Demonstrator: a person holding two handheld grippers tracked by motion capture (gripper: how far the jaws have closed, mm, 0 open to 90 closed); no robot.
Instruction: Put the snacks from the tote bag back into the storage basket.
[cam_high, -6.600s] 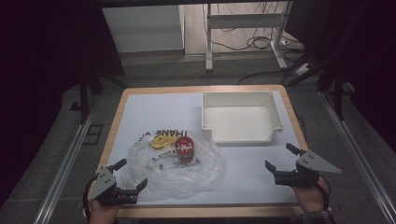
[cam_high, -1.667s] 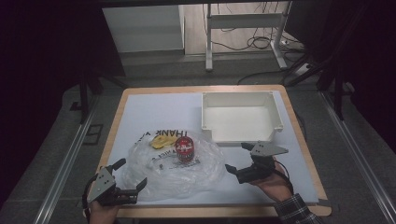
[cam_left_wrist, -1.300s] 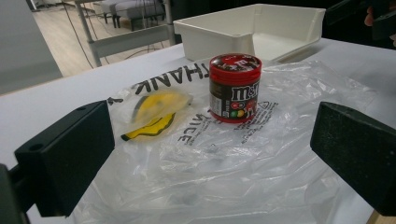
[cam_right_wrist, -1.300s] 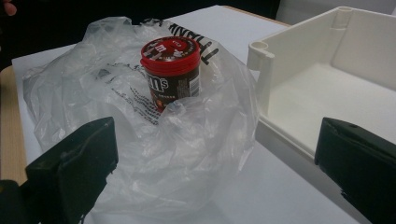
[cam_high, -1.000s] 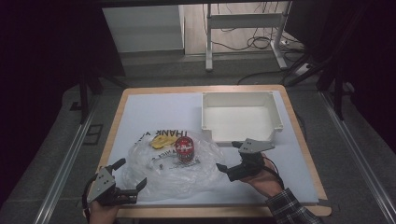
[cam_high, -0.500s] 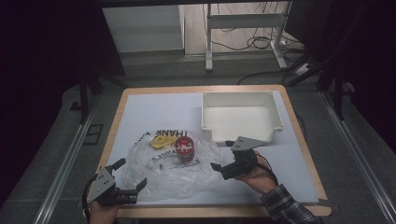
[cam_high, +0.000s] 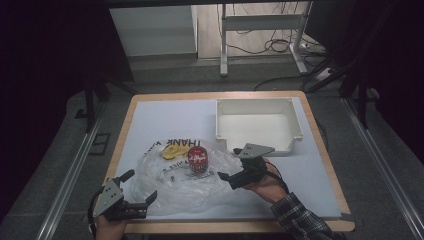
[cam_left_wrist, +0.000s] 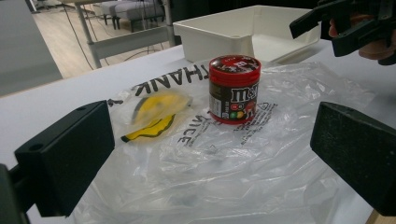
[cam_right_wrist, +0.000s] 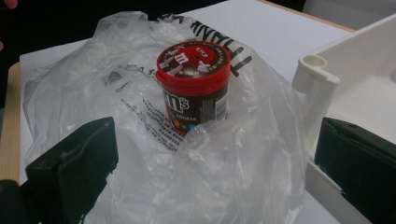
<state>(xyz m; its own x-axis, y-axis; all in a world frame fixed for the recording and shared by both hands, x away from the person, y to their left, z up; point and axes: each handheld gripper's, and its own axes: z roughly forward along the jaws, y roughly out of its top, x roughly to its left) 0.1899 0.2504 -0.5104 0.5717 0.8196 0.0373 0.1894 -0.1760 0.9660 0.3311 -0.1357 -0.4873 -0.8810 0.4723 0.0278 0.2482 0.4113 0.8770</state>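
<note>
So the right claw (cam_high: 231, 176) is sitting at the edge of the clear plastic bag (cam_high: 175, 187), jaws spread wide with nothing between them; the red-lidded candy jar (cam_high: 198, 160) stands upright just ahead of it, a bit to the claw's left in the high view, near but not touching. In the right gripper view the jar (cam_right_wrist: 196, 86) is straight ahead between the two open jaws, with crumpled bag film (cam_right_wrist: 224, 177) bunched up in front of its base; can't tell for sure if the jar is inside the bag or just on it; the white tray (cam_right_wrist: 355, 93) is off to the claw's right, its corner post just beside the far jaw.

The left claw (cam_high: 136, 192) is at the near edge of the tabletop (cam_high: 165, 115), also gaping open and empty, jaws over the bag's near corner; from its view the jar (cam_left_wrist: 233, 88) is well ahead, upright on the printed film, and a yellow thing (cam_left_wrist: 152, 112) lies flat under the plastic to the left of the jar; the right claw (cam_left_wrist: 348, 23) shows beyond the jar, in front of the tray (cam_left_wrist: 233, 30).
</note>
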